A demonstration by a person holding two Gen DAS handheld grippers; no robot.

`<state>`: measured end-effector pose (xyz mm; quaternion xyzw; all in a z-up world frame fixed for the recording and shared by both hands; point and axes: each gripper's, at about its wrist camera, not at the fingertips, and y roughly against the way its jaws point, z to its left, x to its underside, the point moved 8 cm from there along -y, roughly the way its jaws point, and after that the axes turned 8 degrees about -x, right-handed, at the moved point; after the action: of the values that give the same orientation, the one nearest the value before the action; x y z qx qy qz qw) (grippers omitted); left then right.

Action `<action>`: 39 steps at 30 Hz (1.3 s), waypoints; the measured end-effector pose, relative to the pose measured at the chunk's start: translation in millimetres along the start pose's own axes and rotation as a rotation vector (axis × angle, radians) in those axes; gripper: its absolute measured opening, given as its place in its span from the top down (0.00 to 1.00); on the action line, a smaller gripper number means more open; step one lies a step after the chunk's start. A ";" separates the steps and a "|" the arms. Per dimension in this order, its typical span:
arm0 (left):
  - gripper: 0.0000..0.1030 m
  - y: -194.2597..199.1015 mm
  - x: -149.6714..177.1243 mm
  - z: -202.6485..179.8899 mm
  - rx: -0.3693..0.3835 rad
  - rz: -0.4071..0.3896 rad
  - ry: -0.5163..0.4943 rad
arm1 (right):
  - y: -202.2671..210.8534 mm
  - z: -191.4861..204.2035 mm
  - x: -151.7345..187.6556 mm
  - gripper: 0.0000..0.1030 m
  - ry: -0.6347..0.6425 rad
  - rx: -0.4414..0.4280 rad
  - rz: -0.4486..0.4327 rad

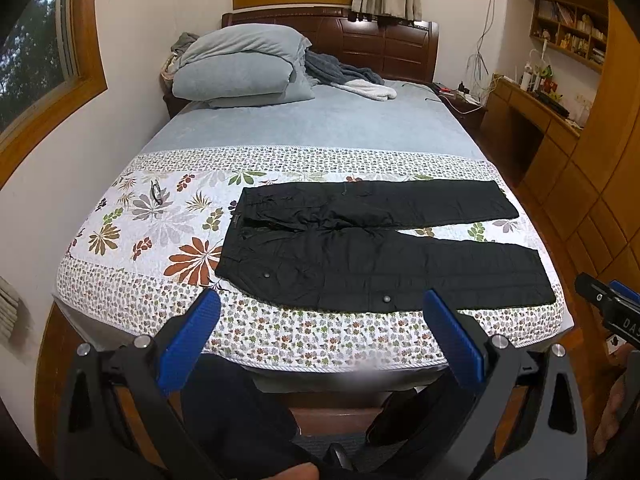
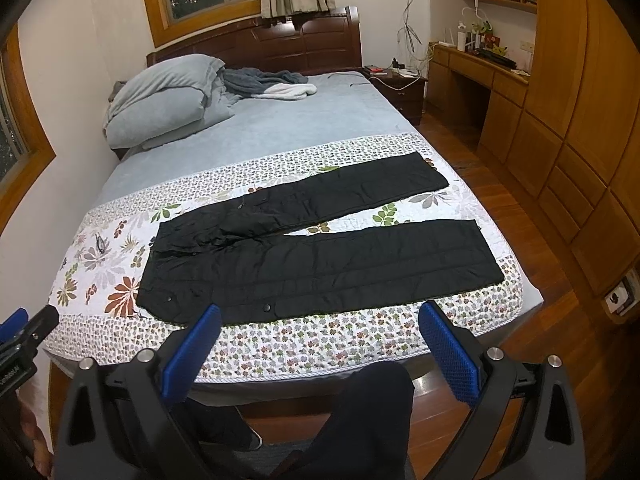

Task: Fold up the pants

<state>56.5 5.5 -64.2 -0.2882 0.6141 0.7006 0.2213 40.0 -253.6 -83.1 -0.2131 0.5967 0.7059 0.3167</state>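
Both wrist cameras look forward past their own spread fingers from just off the bed's [image 1: 280, 344] foot, facing the headboard [image 1: 360, 40]. The left view stands further left, the right further right. Both share the pants [image 1: 360, 248] lying beyond the fingertips, and the pillows [image 2: 160, 96].

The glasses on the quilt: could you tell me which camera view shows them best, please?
The left wrist view shows the glasses best: they lie folded on the quilt, left of the pants, with frame and lenses discernible. In the right wrist view they are only a small, dark, indistinct shape near the quilt's left edge.
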 end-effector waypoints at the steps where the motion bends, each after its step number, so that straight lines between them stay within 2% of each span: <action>1: 0.02 0.1 0.0 0.0 0.000 0.000 0.000 | -0.3 0.0 0.0 0.03 0.001 0.000 0.000; 39: 0.02 4.4 -2.2 1.9 -0.015 -0.005 0.002 | -1.8 0.8 0.0 0.03 0.000 0.000 0.002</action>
<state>54.9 6.8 -59.4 -0.2921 0.6084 0.7043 0.2201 41.3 -252.7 -84.3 -0.2124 0.5969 0.7063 0.3159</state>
